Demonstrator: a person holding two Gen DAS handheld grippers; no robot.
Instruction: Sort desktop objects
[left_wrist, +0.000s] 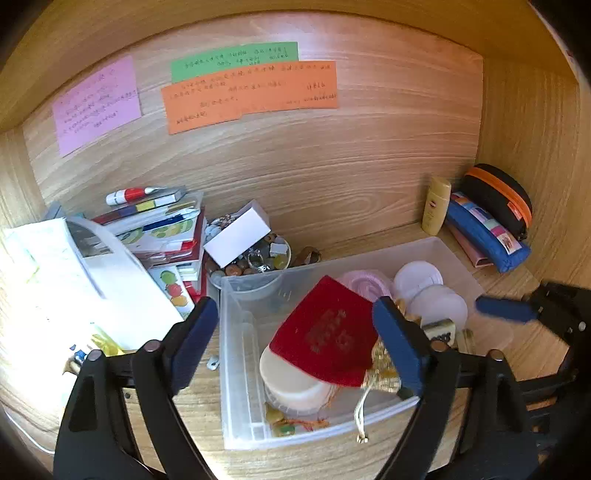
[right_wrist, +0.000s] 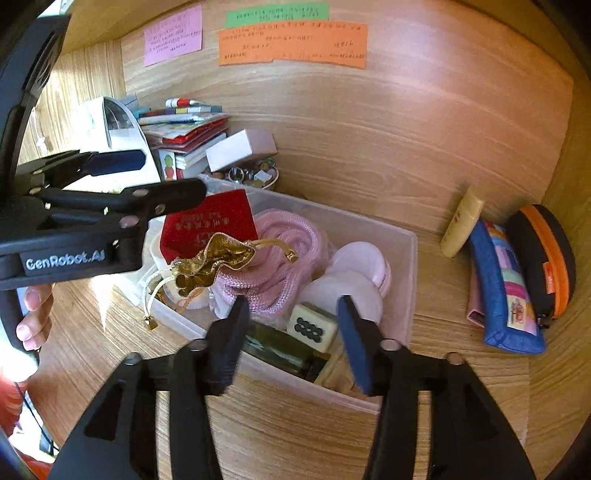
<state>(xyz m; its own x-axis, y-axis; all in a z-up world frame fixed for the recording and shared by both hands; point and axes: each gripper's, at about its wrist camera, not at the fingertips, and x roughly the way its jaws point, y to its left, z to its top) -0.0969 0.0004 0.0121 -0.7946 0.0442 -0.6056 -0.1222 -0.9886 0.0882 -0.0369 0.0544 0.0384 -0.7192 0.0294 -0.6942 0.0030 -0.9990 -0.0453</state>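
Note:
A clear plastic bin (left_wrist: 236, 332) (right_wrist: 406, 295) sits on the wooden desk. In it lie a red pouch (left_wrist: 325, 332) (right_wrist: 210, 221), a gold drawstring bag (left_wrist: 384, 369) (right_wrist: 210, 262), a pink cord (right_wrist: 280, 258), round white and pink compacts (left_wrist: 424, 291) (right_wrist: 354, 273) and a mahjong tile (right_wrist: 312, 326) (left_wrist: 439, 328). My left gripper (left_wrist: 291, 332) is open and empty above the bin's left part; it also shows in the right wrist view (right_wrist: 147, 173). My right gripper (right_wrist: 291, 332) is open and empty over the bin's near end, around the tile.
A stack of books and papers (left_wrist: 162, 229) (right_wrist: 184, 129) stands at the left. A bowl of trinkets (left_wrist: 258, 258) with a white box (left_wrist: 236, 232) is behind the bin. A yellow bottle (right_wrist: 461, 225), blue pencil case (right_wrist: 506, 284) and black-orange case (right_wrist: 546, 258) lie at the right. Sticky notes (left_wrist: 251, 92) hang on the back wall.

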